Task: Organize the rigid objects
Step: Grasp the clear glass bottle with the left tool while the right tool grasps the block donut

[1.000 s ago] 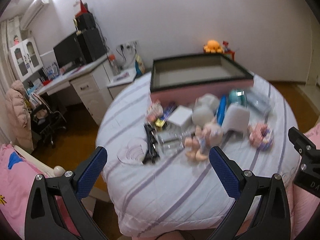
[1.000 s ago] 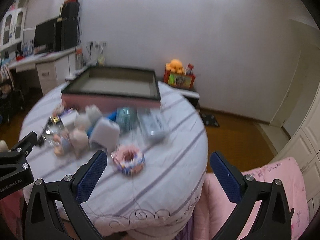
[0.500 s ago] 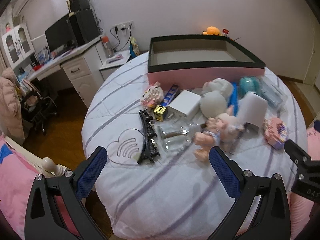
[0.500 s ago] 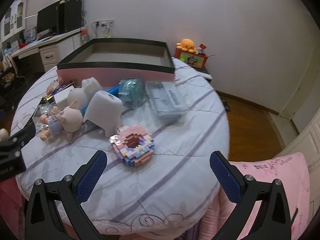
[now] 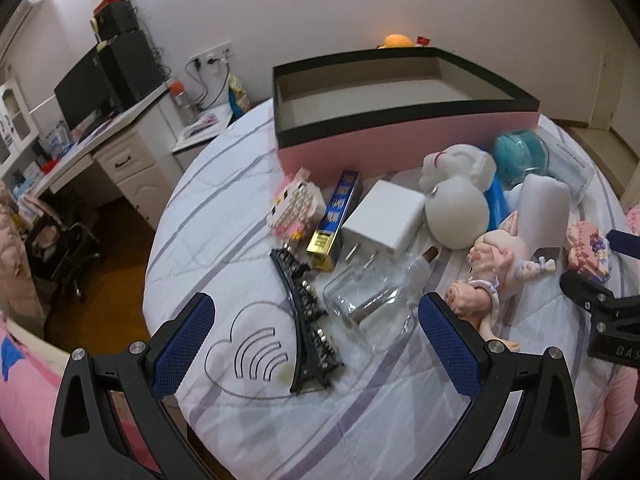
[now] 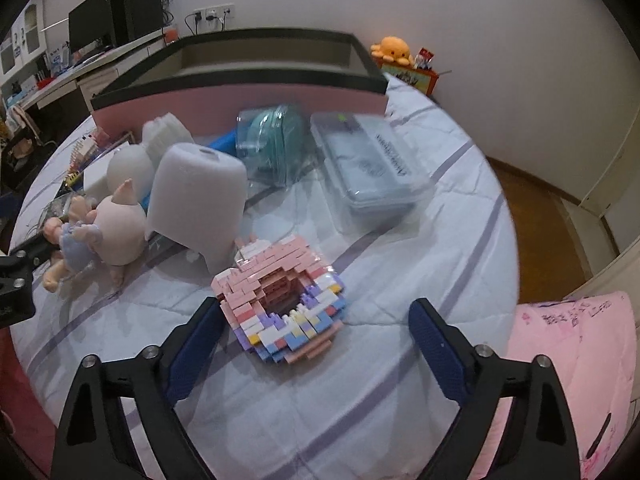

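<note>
A round table with a striped cloth [image 5: 224, 184] holds a large pink box with a black rim [image 5: 400, 136], open and empty. In front of it lie a black hair clip [image 5: 306, 320], a clear glass bottle [image 5: 372, 304], a white charger [image 5: 384, 216], a blue and gold box [image 5: 334, 220], a block cat [image 5: 294, 208], a white rabbit figure [image 5: 456, 200] and a pig doll [image 5: 492, 268]. My left gripper [image 5: 316, 336] is open over the clip and bottle. My right gripper [image 6: 316, 340] is open around a pink block donut [image 6: 280, 300].
A white stool-shaped object [image 6: 196, 200], a teal round case [image 6: 276, 140] and a clear plastic case [image 6: 372, 164] lie behind the donut. A desk with a monitor [image 5: 84, 92] stands far left. Pink bedding [image 6: 572, 352] lies right of the table.
Both grippers have moved forward and down toward the table. The left now frames the clip and bottle, the right frames the block donut. Both stay open.
</note>
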Demonstrator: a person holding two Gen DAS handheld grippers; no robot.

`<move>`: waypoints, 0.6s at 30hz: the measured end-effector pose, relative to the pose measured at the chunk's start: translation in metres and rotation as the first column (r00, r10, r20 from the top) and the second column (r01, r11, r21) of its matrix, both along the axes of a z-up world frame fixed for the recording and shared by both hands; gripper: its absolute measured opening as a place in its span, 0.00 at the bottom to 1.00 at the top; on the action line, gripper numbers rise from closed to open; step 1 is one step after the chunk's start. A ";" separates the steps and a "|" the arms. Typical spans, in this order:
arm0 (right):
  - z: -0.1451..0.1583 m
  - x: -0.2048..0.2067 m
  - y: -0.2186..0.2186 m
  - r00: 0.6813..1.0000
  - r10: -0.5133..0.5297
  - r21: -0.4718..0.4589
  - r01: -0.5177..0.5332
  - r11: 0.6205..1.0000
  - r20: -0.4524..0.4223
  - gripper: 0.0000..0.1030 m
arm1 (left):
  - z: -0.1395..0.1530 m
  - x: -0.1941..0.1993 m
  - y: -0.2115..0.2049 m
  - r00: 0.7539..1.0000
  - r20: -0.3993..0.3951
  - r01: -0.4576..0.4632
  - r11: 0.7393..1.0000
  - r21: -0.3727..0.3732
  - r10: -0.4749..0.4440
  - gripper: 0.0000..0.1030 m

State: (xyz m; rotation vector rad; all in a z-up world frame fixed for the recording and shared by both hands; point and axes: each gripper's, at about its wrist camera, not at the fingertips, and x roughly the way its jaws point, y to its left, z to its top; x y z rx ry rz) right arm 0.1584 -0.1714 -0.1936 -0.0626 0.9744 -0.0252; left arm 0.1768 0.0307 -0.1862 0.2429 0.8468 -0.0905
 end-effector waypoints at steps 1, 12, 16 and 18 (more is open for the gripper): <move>0.000 0.000 0.000 1.000 0.003 0.009 -0.003 1.000 0.001 0.84 | 0.001 0.001 -0.001 1.000 0.006 0.018 1.000 -0.001 -0.018 0.98; 0.002 -0.002 -0.002 1.000 0.024 0.019 -0.024 1.000 0.007 0.62 | -0.008 0.013 -0.011 0.985 -0.063 0.157 0.986 -0.049 -0.160 0.64; 0.001 0.004 -0.003 1.000 0.021 0.016 -0.021 1.000 0.010 0.62 | -0.012 0.009 -0.017 0.981 -0.067 0.181 0.983 0.004 -0.181 0.61; 0.000 0.004 -0.003 1.000 0.023 0.008 -0.023 1.000 0.014 0.62 | -0.014 0.009 -0.020 0.980 -0.061 0.191 0.981 0.021 -0.190 0.62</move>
